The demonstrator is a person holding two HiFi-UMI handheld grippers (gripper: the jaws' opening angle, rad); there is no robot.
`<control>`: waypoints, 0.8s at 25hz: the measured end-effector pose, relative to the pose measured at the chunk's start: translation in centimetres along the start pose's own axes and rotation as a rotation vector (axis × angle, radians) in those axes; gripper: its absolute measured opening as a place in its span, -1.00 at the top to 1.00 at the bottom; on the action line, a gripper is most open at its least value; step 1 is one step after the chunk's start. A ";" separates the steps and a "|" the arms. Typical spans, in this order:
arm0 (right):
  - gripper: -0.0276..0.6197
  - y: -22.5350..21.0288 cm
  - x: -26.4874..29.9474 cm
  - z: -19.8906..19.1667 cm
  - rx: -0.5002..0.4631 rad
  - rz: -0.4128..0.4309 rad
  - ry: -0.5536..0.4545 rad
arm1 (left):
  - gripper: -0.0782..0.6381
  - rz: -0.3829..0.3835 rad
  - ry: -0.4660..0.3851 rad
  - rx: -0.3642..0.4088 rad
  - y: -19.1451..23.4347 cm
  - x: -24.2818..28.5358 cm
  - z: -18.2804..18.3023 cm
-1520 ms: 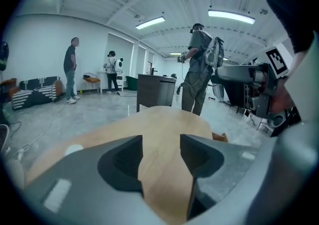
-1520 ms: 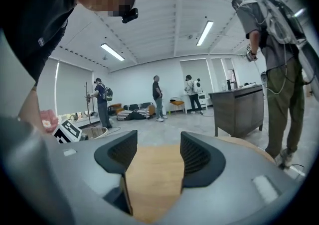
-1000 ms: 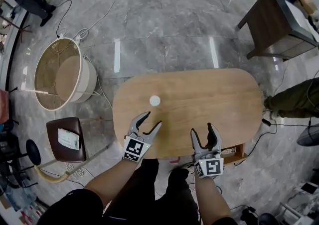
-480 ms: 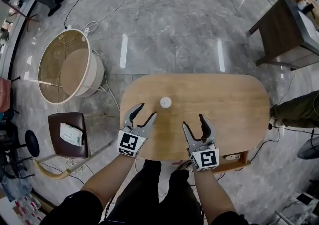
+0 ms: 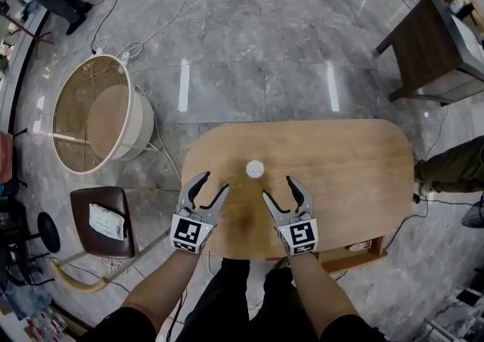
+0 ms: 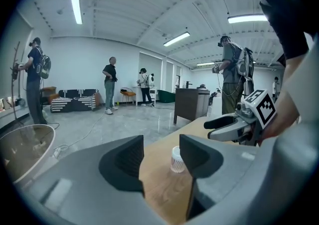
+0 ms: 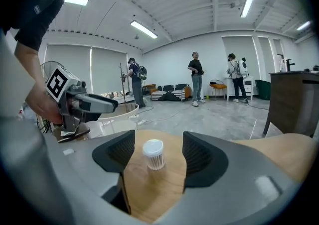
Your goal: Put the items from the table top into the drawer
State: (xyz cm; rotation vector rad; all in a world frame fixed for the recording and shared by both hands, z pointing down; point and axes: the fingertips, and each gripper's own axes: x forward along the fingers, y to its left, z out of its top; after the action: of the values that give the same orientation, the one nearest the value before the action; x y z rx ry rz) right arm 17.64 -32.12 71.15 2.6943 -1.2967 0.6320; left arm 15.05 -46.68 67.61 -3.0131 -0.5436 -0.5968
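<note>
A small white lidded container (image 5: 255, 169) stands upright on the oval wooden table (image 5: 355, 159); it also shows in the left gripper view (image 6: 176, 159) and the right gripper view (image 7: 153, 154). My left gripper (image 5: 214, 184) is open just left of and nearer than it. My right gripper (image 5: 278, 188) is open just right of it, its jaws have just been opening, and nothing is between them. Both point at the container, which stands a little beyond their tips. A wooden drawer (image 5: 355, 246) juts out under the table's near right edge.
A large round beige basket (image 5: 98, 115) stands on the floor at the left, with a brown stool (image 5: 103, 219) holding a white packet below it. A dark side table (image 5: 435, 49) is at the far right. Cables cross the floor. Someone's leg (image 5: 454, 166) is beside the table.
Both grippers have moved in over the table toward the white container and closer to each other. The right gripper came down and leftward, and its jaws stand wider.
</note>
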 end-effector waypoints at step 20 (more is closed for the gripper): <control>-0.26 1.7 10.1 -6.1 -0.048 0.083 0.193 | 0.15 0.038 0.021 -0.032 4.2 -2.5 -3.6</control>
State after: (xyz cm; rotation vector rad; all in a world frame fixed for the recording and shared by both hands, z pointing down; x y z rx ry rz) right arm 19.94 -39.04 80.56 2.4810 -1.3592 0.8351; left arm 12.98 -51.73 70.15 -3.0357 -0.4788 -0.6405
